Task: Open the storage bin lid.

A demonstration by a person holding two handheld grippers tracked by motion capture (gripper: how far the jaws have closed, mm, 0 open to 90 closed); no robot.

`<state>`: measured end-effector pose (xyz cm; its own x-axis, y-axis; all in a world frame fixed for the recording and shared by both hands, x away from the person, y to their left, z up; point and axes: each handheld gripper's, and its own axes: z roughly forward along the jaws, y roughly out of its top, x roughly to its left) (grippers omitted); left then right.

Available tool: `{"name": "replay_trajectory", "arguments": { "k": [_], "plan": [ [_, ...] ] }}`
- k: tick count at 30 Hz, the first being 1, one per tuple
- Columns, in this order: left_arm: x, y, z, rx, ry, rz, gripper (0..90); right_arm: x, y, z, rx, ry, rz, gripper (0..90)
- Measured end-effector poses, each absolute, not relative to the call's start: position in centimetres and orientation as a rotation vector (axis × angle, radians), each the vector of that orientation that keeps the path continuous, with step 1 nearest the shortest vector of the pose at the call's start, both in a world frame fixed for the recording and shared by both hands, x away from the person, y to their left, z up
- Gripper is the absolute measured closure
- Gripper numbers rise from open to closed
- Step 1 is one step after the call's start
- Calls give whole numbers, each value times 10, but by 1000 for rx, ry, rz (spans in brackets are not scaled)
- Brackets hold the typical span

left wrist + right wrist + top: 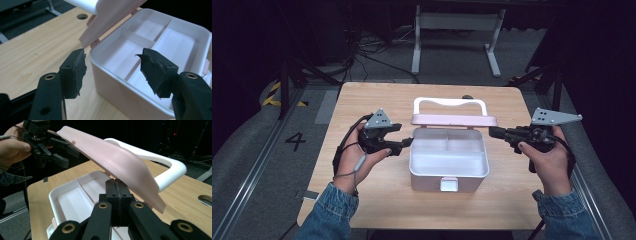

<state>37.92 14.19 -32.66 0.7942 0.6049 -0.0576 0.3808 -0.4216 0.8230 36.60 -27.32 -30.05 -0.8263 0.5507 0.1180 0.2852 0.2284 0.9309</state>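
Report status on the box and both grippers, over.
Left gripper open at box left wall. Right gripper shut, empty, beside raised pink lid. Compartments empty.

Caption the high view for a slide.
Two handheld grippers, left open, right shut, flank an open, empty box.

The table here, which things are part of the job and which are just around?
In the job: storage box, its pink lid open, white handle, left gripper, right gripper.
Just around: white stand and cables on the floor behind.
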Motion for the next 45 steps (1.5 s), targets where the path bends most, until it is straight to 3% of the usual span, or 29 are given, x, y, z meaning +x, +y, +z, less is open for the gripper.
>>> {"name": "replay_trajectory", "arguments": {
  "k": [19,30,34,38,45],
  "plan": [
    [389,113,-311,2001,628,427,356,368,-274,-297,805,2265,1648,900],
    [393,109,-307,1939,619,481,398,370,-275,-295,807,2260,1654,900],
    [395,108,-306,1937,636,490,476,370,-274,-294,810,2262,1654,900],
    [397,110,-304,1923,677,484,631,369,-275,-295,805,2265,1650,899],
    [398,108,-302,1929,724,516,680,361,-279,-296,794,2248,1616,797]
  ]
}}
